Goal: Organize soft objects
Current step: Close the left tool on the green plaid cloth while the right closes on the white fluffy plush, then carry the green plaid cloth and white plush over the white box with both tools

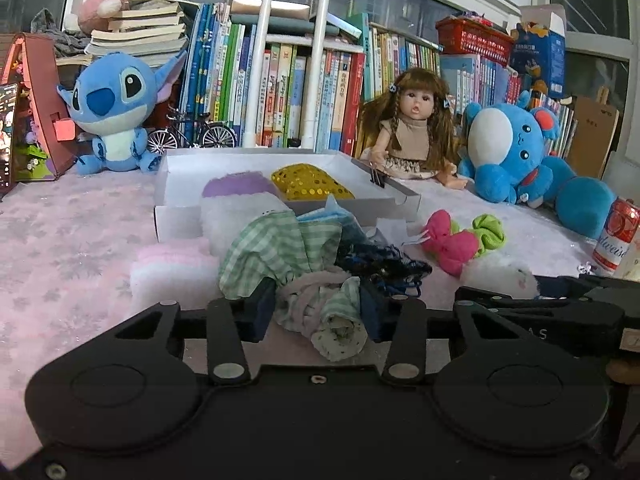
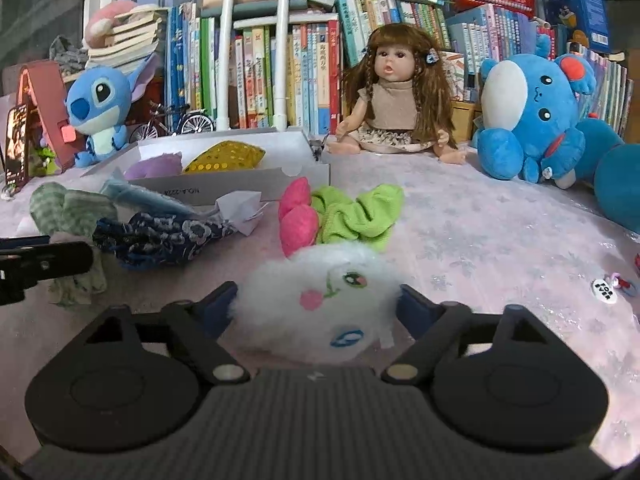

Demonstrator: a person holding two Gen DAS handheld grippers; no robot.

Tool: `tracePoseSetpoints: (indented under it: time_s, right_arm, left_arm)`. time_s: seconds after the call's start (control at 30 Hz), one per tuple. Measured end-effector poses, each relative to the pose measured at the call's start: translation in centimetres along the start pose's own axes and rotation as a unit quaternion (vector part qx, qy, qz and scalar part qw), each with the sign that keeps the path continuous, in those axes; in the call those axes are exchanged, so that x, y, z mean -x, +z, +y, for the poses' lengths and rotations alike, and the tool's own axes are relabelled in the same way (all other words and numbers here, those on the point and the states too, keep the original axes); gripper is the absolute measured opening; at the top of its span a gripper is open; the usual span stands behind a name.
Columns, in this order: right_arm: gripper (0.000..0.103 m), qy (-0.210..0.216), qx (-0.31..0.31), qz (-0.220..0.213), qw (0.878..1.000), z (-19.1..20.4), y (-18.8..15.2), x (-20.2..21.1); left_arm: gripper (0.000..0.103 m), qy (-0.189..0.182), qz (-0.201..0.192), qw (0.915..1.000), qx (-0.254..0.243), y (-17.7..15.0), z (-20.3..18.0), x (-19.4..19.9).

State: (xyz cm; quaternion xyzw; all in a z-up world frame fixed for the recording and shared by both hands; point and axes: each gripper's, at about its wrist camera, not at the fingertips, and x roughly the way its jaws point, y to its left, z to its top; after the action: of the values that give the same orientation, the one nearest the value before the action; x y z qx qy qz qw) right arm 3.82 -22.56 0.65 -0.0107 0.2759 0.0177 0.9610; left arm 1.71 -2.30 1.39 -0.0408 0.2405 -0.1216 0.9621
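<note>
I am closing my right hand-held gripper (image 2: 316,312) on the white fluffy toy (image 2: 320,304) at lower centre; my left hand-held gripper (image 1: 318,306) is pinching the checked cloth (image 1: 320,304). The white box (image 2: 240,188) is lying up-left.

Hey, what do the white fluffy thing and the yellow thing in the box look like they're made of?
The white fluffy toy looks like long-pile plush: wispy fuzzy edges, with a face seemingly stitched on in colored thread. The yellow item in the white box looks like fabric covered in shiny gold sequins: round glinting discs across its surface.
</note>
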Motion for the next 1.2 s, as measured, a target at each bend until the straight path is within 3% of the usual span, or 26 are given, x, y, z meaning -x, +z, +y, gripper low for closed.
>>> tracePoseSetpoints:
  time_s: [0.37,0.77,1.2]
  right_arm:
    - [0.076,0.013,0.010,-0.030,0.999,0.3,0.1,2.4]
    - [0.076,0.040,-0.014,-0.076,0.996,-0.9,5.1,3.2]
    - [0.076,0.108,-0.065,-0.055,0.990,-2.0,13.4,-4.5]
  left_arm:
    - [0.042,-0.011,-0.044,0.9990,0.005,2.6,0.5,2.6]
    - [0.042,-0.014,-0.074,0.9971,0.015,8.3,3.1,2.2]
    - [0.042,0.004,-0.012,0.9976,0.068,14.2,7.9,-5.8]
